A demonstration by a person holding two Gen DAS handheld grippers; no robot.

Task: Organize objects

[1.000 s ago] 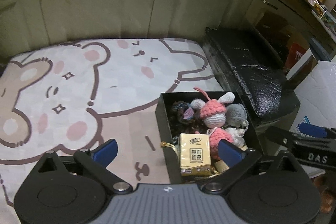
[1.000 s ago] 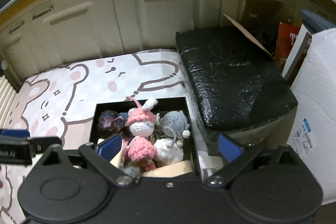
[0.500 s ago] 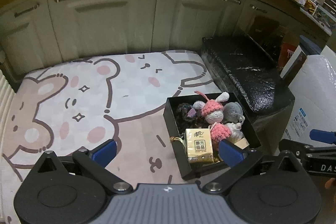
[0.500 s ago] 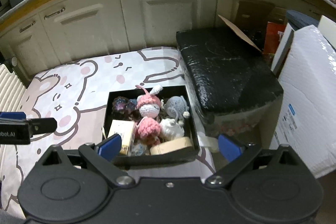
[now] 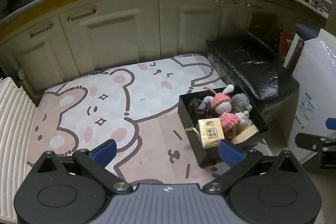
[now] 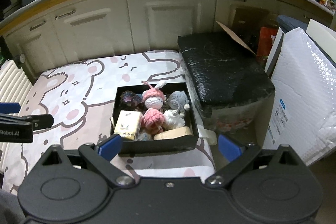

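A black open box [image 5: 190, 119] [image 6: 115, 106] stands at the right edge of a cartoon bear mat [image 5: 117, 102] [image 6: 79, 93]. It holds a yellow tissue pack [image 5: 210, 133] [image 6: 127, 125], pink crochet toys [image 5: 222, 101] [image 6: 152, 98], a grey crochet toy [image 6: 178, 99], a white toy [image 6: 173, 118], a dark purple toy [image 6: 129, 98] and a beige tape roll [image 6: 172, 133]. My left gripper [image 5: 168, 152] is open and empty, raised above the mat, left of and near to the box. My right gripper [image 6: 169, 146] is open and empty, raised in front of the box.
A black wrapped block [image 5: 250, 70] [image 6: 222, 68] stands right of the box. A white bubble-wrapped panel [image 6: 302, 98] stands further right. Cream cabinets [image 5: 117, 35] run behind the mat. A white ribbed radiator [image 5: 14, 129] lies at the left edge.
Both grippers have pulled back and up from the box, so more of the mat and the cabinets shows. Both stay open and empty. The box contents have not moved.
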